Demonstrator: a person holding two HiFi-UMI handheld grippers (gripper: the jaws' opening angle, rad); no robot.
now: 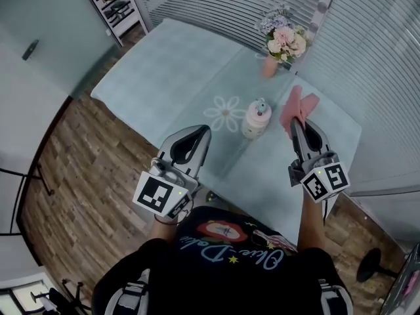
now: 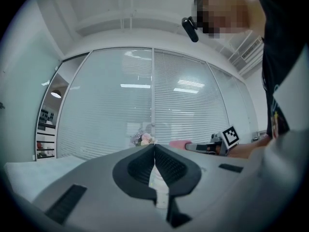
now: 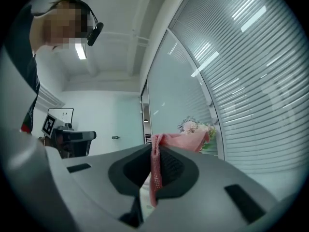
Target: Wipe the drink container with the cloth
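**A:** Head view first. Where is the container [image 1: 256,118]?
**B:** Upright on the tabletop [image 1: 164,71], untouched. The cloth [image 1: 296,105] hangs at its 3 o'clock, pinched in the right tongs [image 1: 296,121]. The left tongs [image 1: 205,130] hover at its 9 o'clock, near but apart. Both forearms reach toward 12.
**A:** Left gripper view?
**B:** Tongs closed tip to tip, nothing gripped.
**A:** Right gripper view?
**B:** Tongs clamped on the pink cloth [image 3: 155,170], which drapes over the tips.
**A:** Which step?
**B:** Wiping not yet begun, I judge. Next, the right tongs should swing the cloth toward 9 onto the container, while the left tongs open to steady it.
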